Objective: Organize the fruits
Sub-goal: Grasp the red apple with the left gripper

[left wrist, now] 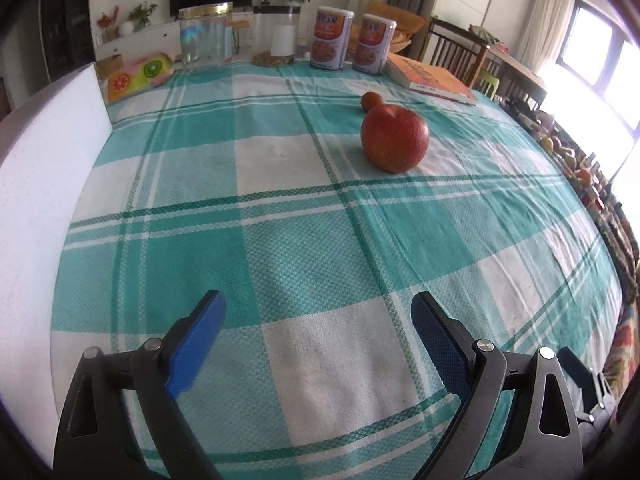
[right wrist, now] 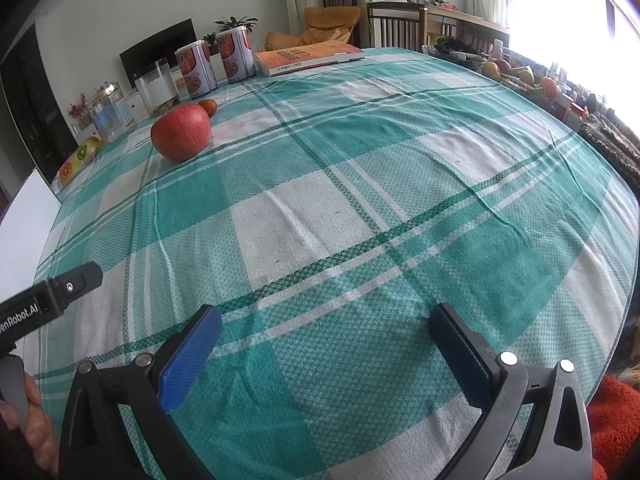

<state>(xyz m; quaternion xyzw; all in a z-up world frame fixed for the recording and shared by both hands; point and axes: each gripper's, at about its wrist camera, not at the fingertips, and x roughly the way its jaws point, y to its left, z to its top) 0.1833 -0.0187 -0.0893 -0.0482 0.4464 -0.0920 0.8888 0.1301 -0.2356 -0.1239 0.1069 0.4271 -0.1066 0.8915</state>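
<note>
Left wrist view: your left gripper (left wrist: 318,304) and right gripper (right wrist: 325,318) gape wide, empty; round red apple (left wrist: 394,138) and small orange fruit (left wrist: 369,101) lie ungathered on the checked tablecloth (left wrist: 280,240).

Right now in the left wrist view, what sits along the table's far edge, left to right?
Fruit-print pouch → gold-rimmed glass jar → clear canister → first can → second can → orange book.
</note>
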